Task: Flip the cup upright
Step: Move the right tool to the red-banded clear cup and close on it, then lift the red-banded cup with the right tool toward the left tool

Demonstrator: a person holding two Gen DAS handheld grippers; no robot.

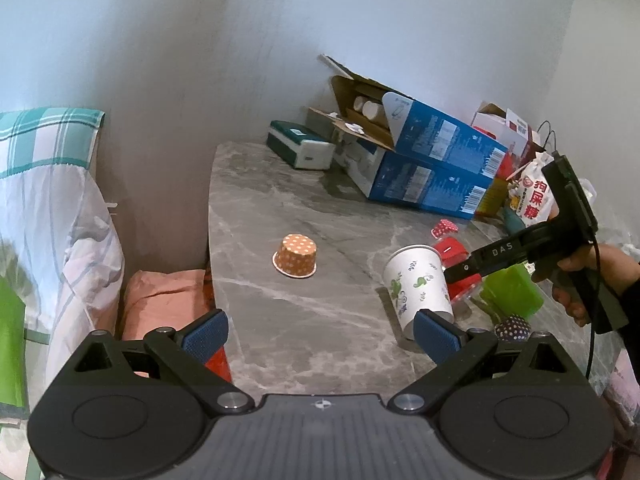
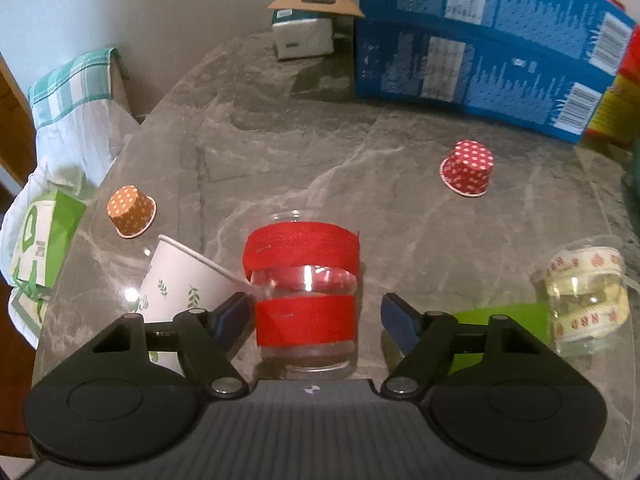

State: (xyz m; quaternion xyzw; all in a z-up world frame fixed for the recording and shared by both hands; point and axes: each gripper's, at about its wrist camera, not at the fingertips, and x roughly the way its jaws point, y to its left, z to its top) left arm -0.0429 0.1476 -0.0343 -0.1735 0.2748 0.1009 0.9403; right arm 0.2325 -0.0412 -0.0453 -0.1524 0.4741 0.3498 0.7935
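Though its base hides behind the left gripper (image 1: 320,338), the white cup (image 1: 416,284) tilts.

1. This is a home, most likely a bedroom or small living room, not a lab or workshop.
2. Bedding (image 1: 60,240) in pale stripes lies heaped just beside the table (image 1: 320,320), with a green checked pillow (image 1: 48,136) above it.
3. The table has a grey marble-look top and stands against plain white walls.
4. Household clutter crowds its far edge: two stacked blue boxes (image 1: 436,164), one torn open, a tissue pack (image 1: 300,144) and a snack bag (image 1: 534,194) with Chinese print.
5. Dotted paper baking cups (image 2: 467,168) sit scattered on the tabletop.
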